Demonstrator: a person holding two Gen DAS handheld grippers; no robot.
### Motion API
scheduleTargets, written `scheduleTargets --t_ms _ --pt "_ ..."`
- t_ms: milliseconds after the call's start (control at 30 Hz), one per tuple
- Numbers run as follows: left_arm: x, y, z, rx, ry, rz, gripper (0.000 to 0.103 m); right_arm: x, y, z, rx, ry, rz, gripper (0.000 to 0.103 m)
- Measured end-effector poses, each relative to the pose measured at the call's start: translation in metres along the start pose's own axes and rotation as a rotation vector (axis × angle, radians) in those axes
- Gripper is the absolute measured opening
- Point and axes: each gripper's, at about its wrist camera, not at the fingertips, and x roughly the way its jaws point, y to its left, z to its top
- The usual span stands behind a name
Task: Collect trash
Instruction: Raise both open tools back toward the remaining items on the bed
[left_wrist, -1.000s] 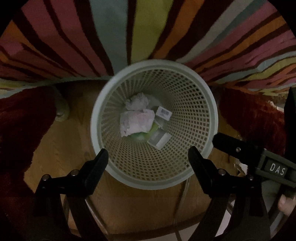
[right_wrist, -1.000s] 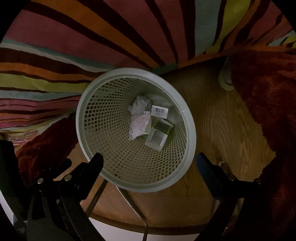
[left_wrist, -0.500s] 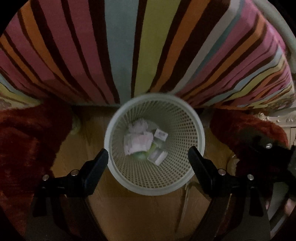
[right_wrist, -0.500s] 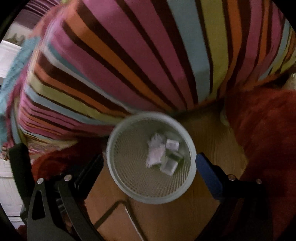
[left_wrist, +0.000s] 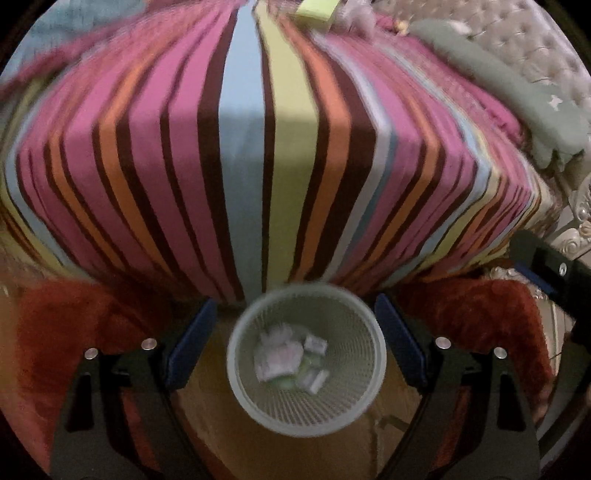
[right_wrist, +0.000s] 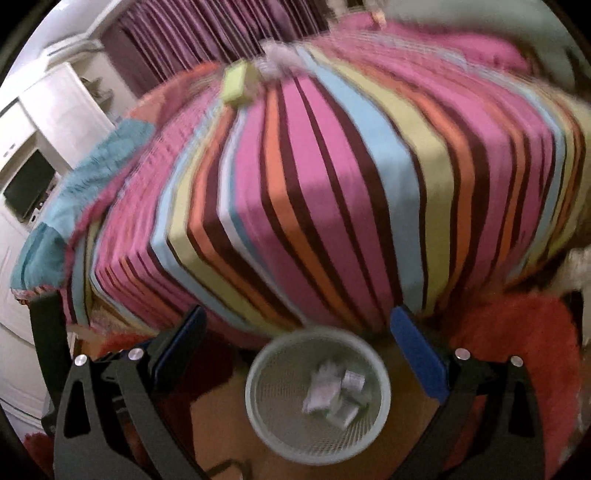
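With both claws (left_wrist: 295, 347) (right_wrist: 297, 354) spread and empty, the yellow-green box (right_wrist: 236, 85), upper left on the bed (right_wrist: 332, 184), should be approached squarely.

Trash in the mesh bin

Crumpled paper (left_wrist: 277, 355) and small cartons (left_wrist: 315, 378) lie at the bottom of the upright pale wastebasket (left_wrist: 236, 373), just beside the striped bed (left_wrist: 258, 155).

Both views are taken from above the mesh wastebasket (left_wrist: 306, 360), angled steeply down and forward toward the striped bed (left_wrist: 258, 166).

Left wrist view: looks down between its 2 fingers, centred over the wastebasket, with the bed side face directly behind it.

Right wrist view: looks down from a similar height, rolled slightly, with the wastebasket (right_wrist: 317, 397) at lower centre.

Shared region: the wastebasket, the bed (right_wrist: 332, 192) behind it, and the red rug (left_wrist: 74, 325) flanking it.
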Motion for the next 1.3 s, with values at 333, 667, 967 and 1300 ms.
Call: scheduleTargets --t_ms 333,667,967,1300 --pt "-0.038 -0.007 0.043 0.031 -0.162 -0.057 0.085 -0.026 0.011 0.038 -0.074 -0.191 0.027 0.096" --pt "-0.047 0.000 0.086 0.039 -0.229 -0.068 0.085 -0.027 0.020 0.073 -0.187 -0.256 0.031 0.096" --pt "-0.036 0.005 0.123 0.017 -0.244 -0.069 0.085 -0.022 0.016 0.115 -0.203 -0.303 0.007 0.096" --pt "-0.009 0.007 0.165 0.002 -0.231 -0.080 0.085 0.001 0.014 0.157 -0.221 -0.309 -0.001 0.096"
